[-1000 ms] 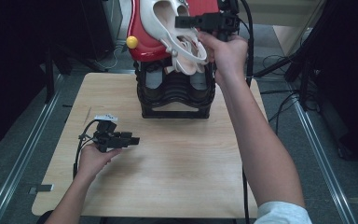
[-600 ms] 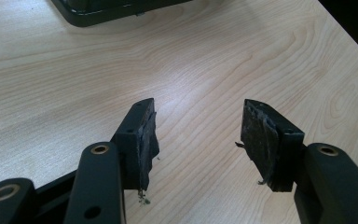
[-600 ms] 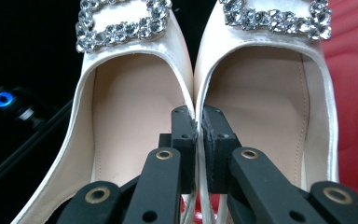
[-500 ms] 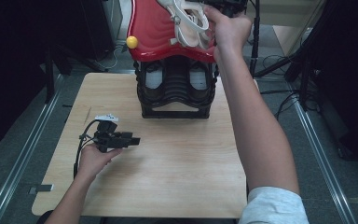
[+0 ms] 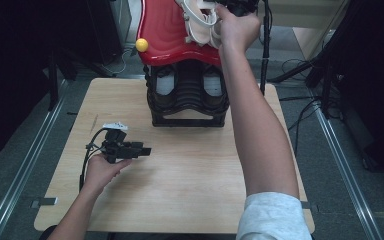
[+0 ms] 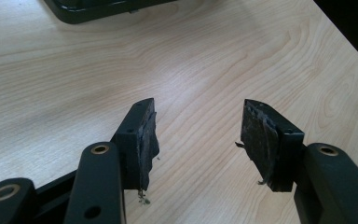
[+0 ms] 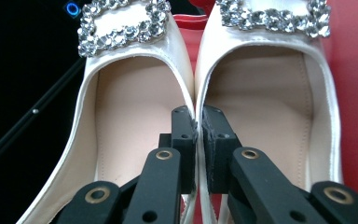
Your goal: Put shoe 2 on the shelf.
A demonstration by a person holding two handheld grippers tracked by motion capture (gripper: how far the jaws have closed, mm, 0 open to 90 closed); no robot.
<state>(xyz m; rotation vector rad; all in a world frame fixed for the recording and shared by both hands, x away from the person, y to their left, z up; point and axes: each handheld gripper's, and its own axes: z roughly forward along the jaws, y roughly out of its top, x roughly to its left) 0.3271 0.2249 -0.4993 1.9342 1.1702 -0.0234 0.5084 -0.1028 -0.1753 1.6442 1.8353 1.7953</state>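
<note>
A pair of white shoes (image 7: 130, 102) with sparkling stone buckles hangs side by side, and my right gripper (image 7: 198, 116) is shut on their two inner walls, pinched together. In the high view the shoes (image 5: 200, 22) are held up over a red curved top (image 5: 165, 35) at the far end, with the person's right hand covering most of the gripper. My left gripper (image 5: 145, 150) rests low over the wooden table (image 5: 190, 170) at the left. In its own view its jaws (image 6: 198, 123) stand open with nothing but bare wood between them.
A black ribbed rack (image 5: 187, 95) stands at the table's far middle under the red top. A small yellow ball (image 5: 141, 45) sits at the red top's left edge. Dark stands and cables surround the table beyond its right and far sides.
The right hand has carried the white shoes farther away and slightly up, over the red top. The left hand and its gripper have stayed put.
</note>
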